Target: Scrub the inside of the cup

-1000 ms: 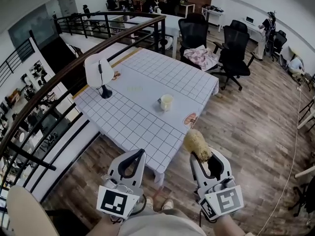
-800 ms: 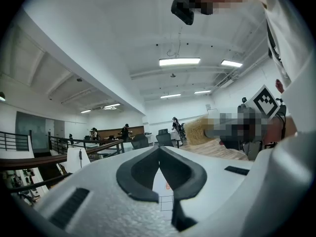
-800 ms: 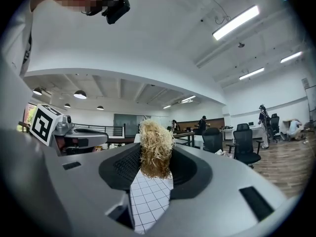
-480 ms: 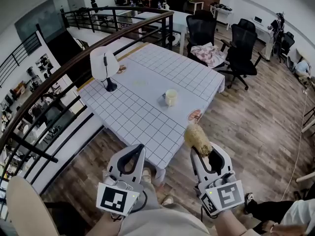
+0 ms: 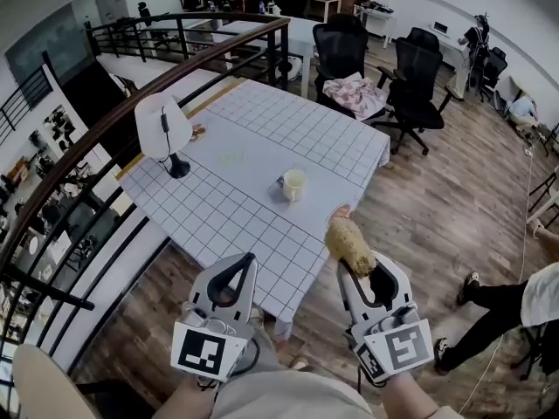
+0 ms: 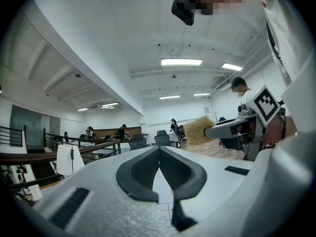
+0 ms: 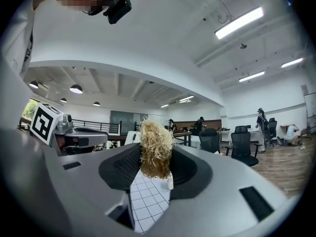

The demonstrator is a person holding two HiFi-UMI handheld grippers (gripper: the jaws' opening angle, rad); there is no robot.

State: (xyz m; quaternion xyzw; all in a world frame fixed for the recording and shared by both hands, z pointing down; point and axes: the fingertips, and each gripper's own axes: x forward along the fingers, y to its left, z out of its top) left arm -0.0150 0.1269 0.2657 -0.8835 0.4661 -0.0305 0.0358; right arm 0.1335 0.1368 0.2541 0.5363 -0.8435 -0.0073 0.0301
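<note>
Left gripper (image 5: 245, 264) is closed on nothing, so nothing's bracing the cup (image 5: 294, 182). It sits far off on the table (image 5: 218, 212), toward the right edge. Right gripper (image 5: 356, 267) is clamped on the scrubber (image 5: 349, 244). Shove that in one-handed and I'd bet the cup tips or skids off.

Left gripper (image 5: 250, 259) and right gripper (image 5: 361, 271): white shells, black lining, black-and-white square marker cubes (image 5: 203, 356); person wears a white top (image 6: 291, 43).
</note>
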